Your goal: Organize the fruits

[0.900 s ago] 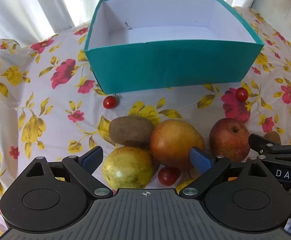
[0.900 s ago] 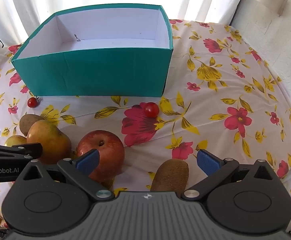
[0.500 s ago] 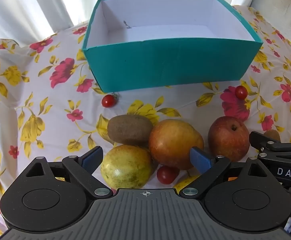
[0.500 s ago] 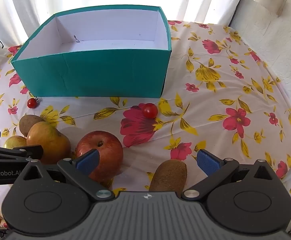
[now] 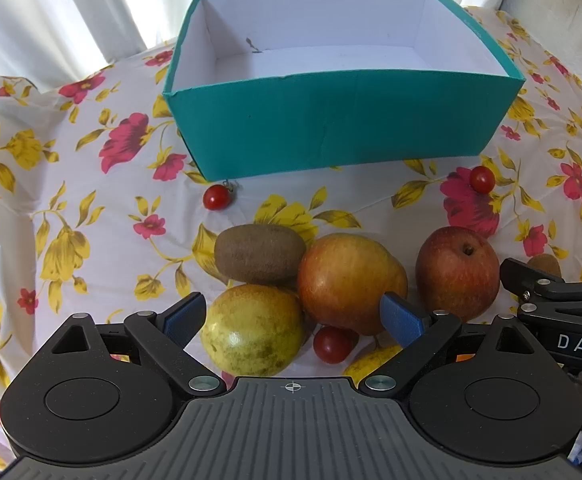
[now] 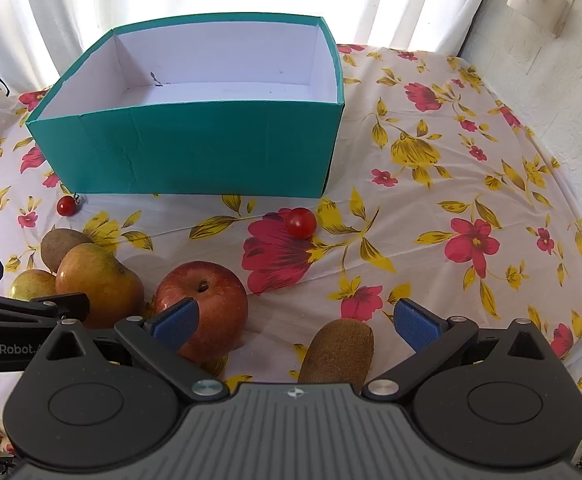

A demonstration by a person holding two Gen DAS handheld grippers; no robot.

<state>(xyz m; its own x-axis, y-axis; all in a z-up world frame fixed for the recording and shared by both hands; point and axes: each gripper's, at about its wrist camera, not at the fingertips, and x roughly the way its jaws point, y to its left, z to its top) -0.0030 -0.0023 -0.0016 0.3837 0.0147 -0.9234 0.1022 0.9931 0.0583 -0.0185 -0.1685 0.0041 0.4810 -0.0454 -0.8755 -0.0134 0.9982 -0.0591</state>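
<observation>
Teal box (image 5: 343, 128), white inside and holding nothing, toward the back of a floral cloth (image 6: 471, 200), in front of white curtains (image 5: 51, 12). All fruit out on the cloth in front of it. Left gripper (image 5: 293, 316) spread wide, pointing steeply down over a tight cluster: yellow-green fruit (image 5: 253, 330) between the blue pads (image 5: 181, 318) but not pressed by them, mango (image 5: 349, 280) just beside it and touching, kiwi (image 5: 260, 254) behind both, small tomato (image 5: 333, 345) tucked under the mango's near edge. Nothing grasped. Red apple (image 5: 457, 272) a little apart, on the right of the cluster. One tomato with a stem (image 5: 218, 197) near the box's left front corner, another (image 6: 300, 223) lying on a red printed flower, well in front of the box. Right gripper (image 6: 295, 324) likewise spread wide and empty, tilted down over a second kiwi (image 6: 339, 350), which lies between the fingers without touching either pad; the apple just behind the left pad (image 6: 175, 324). Each gripper's black linkage visible at the edge of the other's view.
</observation>
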